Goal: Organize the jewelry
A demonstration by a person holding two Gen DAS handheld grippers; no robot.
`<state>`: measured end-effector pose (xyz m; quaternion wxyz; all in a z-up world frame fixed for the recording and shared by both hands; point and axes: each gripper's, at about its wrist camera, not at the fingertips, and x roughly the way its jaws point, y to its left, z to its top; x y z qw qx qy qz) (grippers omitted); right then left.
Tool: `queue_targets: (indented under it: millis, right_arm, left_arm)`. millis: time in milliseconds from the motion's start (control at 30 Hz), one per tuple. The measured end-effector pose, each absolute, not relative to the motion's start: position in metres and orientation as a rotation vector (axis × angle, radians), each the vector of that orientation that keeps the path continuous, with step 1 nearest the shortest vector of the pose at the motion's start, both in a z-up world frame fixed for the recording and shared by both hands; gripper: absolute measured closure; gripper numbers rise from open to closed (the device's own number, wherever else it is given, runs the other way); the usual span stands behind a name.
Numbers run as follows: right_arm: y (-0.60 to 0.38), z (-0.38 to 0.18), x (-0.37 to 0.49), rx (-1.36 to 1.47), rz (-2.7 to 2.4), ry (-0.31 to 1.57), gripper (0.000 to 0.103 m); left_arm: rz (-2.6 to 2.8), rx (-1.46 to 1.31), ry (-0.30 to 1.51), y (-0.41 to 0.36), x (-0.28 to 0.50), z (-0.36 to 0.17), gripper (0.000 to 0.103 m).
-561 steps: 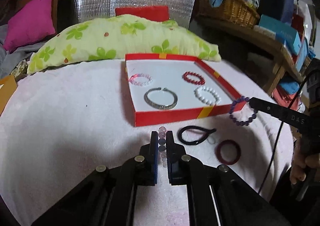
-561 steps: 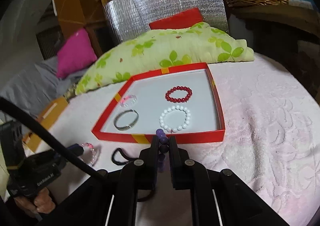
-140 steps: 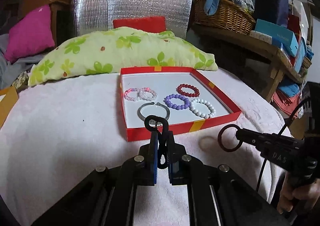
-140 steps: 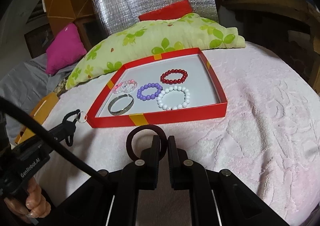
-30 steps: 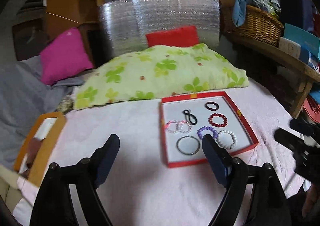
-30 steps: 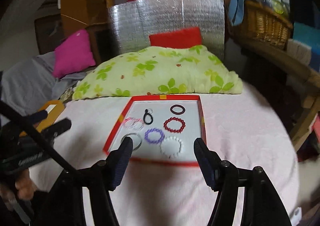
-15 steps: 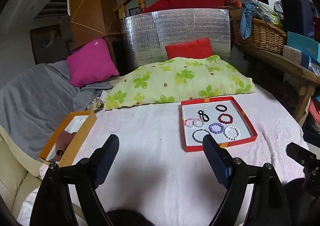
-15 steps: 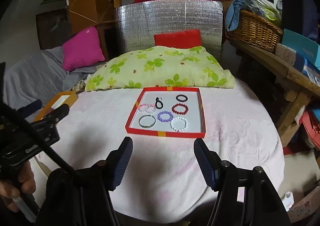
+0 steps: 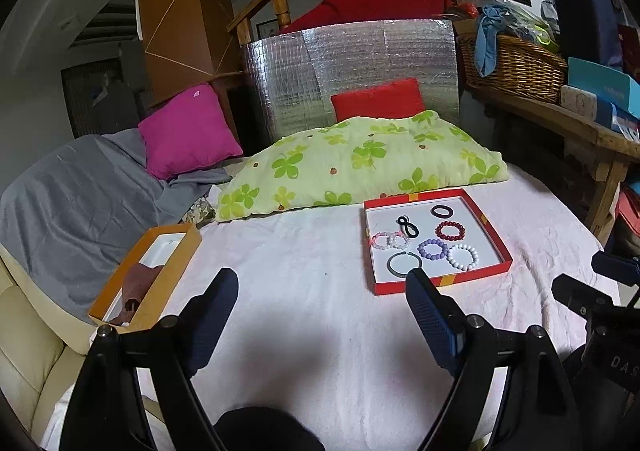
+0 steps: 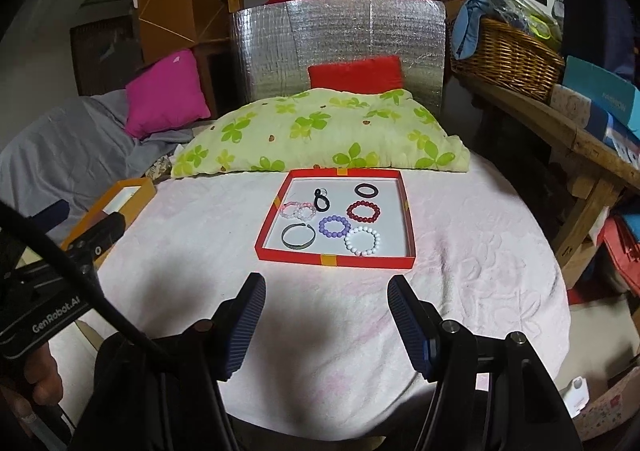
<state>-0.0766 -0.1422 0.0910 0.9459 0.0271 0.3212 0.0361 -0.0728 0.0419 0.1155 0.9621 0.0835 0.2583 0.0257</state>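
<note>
A shallow red box [image 10: 336,260] [image 9: 440,282] lies on the pink-white cloth. In it lie several pieces: a silver bangle [image 10: 298,236], a purple bead bracelet [image 10: 334,226], a white bead bracelet [image 10: 362,240], a dark red bead bracelet [image 10: 363,211], a dark ring [image 10: 367,190], a black looped tie [image 10: 321,200] and pale pink bracelets [image 10: 298,210]. My left gripper [image 9: 322,299] is open and empty, held well back from the box. My right gripper [image 10: 326,305] is open and empty, short of the box's near edge.
A green-flowered pillow [image 10: 320,135] lies behind the box. An orange box [image 9: 148,271] sits at the table's left edge. A wooden shelf with a wicker basket [image 10: 504,59] stands at the right. A grey blanket and magenta cushion [image 9: 188,129] lie at the left.
Both grippers have pulled back and up from the box since a second ago, so it looks smaller. Earlier the black tie and dark ring went from the grippers into the box.
</note>
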Motion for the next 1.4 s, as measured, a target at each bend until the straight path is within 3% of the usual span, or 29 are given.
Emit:
queue_targets:
  millis: [1400]
  right_arm:
    - [-0.1476, 0.086, -0.0705, 0.095, 0.038, 0.661, 0.036]
  left_arm:
    - [0.03, 0.169, 0.557, 0.0354, -0.0715, 0.1105, 0.017]
